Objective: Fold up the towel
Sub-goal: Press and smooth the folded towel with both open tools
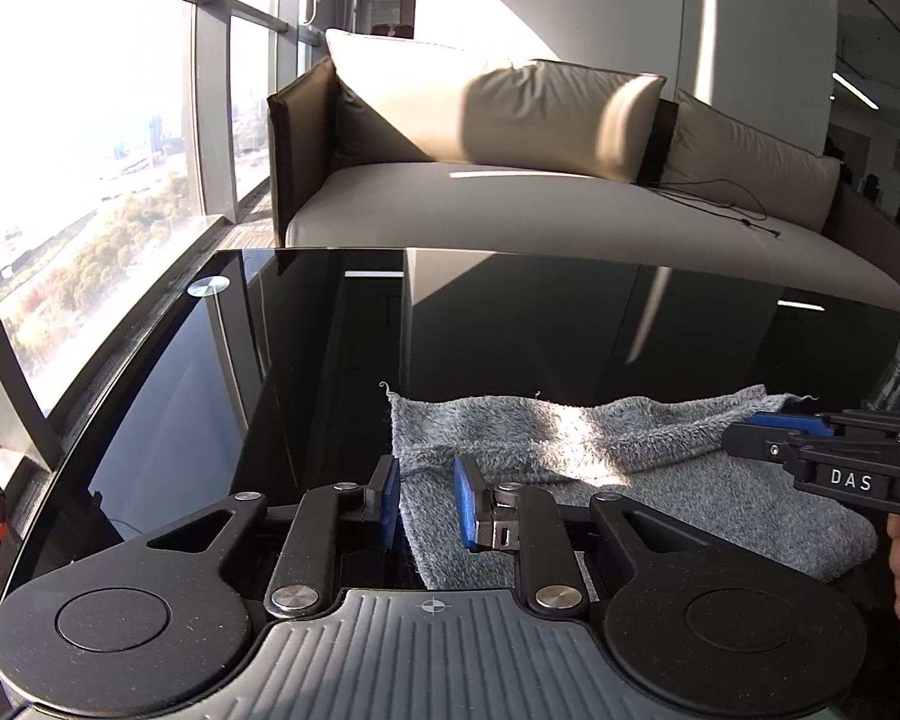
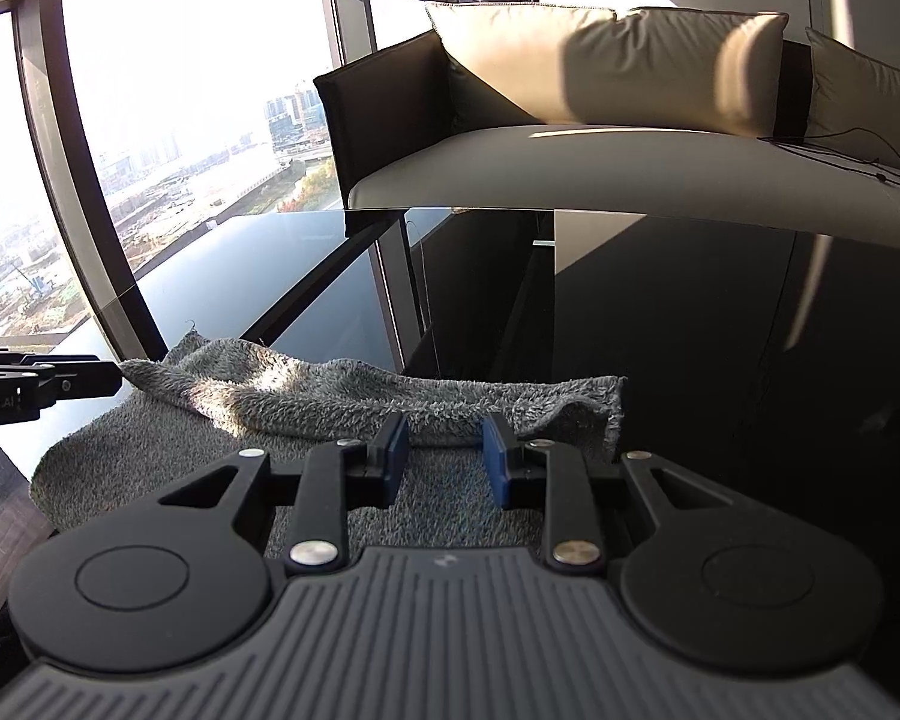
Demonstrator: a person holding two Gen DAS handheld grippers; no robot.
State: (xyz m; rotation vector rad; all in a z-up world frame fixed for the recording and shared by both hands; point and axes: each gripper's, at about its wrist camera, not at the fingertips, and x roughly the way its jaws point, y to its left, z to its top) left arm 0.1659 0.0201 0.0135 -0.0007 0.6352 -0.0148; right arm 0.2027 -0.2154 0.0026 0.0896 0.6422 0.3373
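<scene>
A grey towel lies half-folded on the black bench, both grippers' jaws slightly open and empty; next likely a second fold.

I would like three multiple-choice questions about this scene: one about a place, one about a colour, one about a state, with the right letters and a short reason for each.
1. Where does the grey fluffy towel lie?
A. on the beige sofa
B. on the glossy black table
C. on the floor

2. What colour are the pads on the fingers of the left gripper?
A. blue
B. red
C. white

3. How is the towel now?
A. rolled into a tube
B. spread out in a single layer
C. partly folded, one layer over another

Key: 1 B, it rests on the dark reflecting tabletop; 2 A, both pads show blue; 3 C, a far flap lies over the nearer layer.
</scene>
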